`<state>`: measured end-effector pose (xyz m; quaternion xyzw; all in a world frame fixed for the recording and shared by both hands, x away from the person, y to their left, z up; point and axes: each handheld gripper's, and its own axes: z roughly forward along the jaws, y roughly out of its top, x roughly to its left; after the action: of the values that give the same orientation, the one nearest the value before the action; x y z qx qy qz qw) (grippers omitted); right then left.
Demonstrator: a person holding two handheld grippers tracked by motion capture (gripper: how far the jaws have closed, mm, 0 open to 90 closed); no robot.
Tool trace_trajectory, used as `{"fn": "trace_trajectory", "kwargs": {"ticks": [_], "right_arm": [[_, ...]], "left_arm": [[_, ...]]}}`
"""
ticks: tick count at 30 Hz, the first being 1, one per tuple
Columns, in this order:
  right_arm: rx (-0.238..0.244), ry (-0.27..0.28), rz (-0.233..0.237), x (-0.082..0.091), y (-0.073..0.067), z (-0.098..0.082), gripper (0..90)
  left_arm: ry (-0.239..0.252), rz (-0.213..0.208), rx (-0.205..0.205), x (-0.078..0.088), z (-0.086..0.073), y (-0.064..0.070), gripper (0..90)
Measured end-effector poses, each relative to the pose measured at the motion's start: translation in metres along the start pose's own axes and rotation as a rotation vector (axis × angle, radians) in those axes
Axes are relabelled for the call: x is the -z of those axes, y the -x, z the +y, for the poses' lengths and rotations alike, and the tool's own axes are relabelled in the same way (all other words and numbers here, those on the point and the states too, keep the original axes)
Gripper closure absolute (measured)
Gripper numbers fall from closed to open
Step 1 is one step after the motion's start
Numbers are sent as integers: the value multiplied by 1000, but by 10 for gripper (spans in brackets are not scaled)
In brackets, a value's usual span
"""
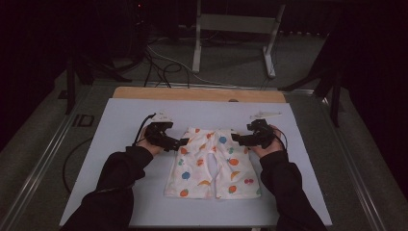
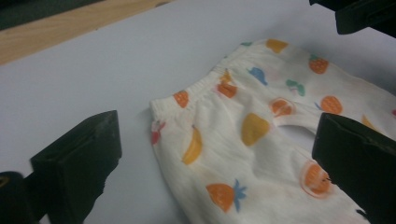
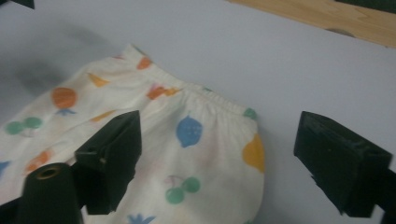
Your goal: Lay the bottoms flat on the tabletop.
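Note:
A pair of small cream shorts point(image 1: 211, 166) with a coloured fruit print lies flat on the white mat point(image 1: 120, 125), waistband toward the far side. My left gripper point(image 1: 184, 142) is at the waistband's left corner and my right gripper point(image 1: 235, 138) is at its right corner, each pointing inward. In the left gripper view the left gripper point(image 2: 215, 158) stands open, its jaws straddling the waistband corner of the shorts point(image 2: 252, 126) without pressing on it. In the right gripper view the right gripper point(image 3: 226, 161) is open too, with the shorts point(image 3: 187, 130) spread between its jaws.
The mat covers a table with a wooden strip point(image 1: 192, 94) along its far edge. Beyond it stand a white metal frame point(image 1: 235, 24) and loose cables point(image 1: 159, 67) on the floor. Bare mat lies on both sides of the shorts.

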<state>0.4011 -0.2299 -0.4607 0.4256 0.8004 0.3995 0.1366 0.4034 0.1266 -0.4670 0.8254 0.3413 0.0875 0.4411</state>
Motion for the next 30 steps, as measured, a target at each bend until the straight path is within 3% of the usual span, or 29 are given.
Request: {"fn": "trace_trajectory", "kwargs": {"ticks": [1,2,4,6,15,18,23,24,25,30], "right_arm": [[-11,0,4,-3,1,1,195],[-17,1,6,-6,3,1,216],[-29,-3,3,-10,4,2,231],[-46,-20,-9,-20,10,4,276],[-122,-51,-59,-43,25,4,418],[-143,-60,-67,-50,27,3,431],[-135,-82,-74,-60,28,1,447],[-127,-112,-97,-65,28,0,451],[-124,-123,-102,-67,29,-1,488],[-109,-148,-111,-73,27,-7,560]], "left_arm": [[0,0,0,0,0,0,28],[-7,-19,28,-6,1,-6,28],[-18,-11,33,-10,1,-8,36],[-63,18,27,-20,1,-13,43],[-83,57,105,-45,4,-26,149],[-104,63,108,-54,4,-28,189],[-116,73,114,-61,4,-30,276],[-115,90,119,-65,3,-30,353],[-117,112,119,-69,2,-30,375],[-125,122,119,-76,-1,-29,507]]}}
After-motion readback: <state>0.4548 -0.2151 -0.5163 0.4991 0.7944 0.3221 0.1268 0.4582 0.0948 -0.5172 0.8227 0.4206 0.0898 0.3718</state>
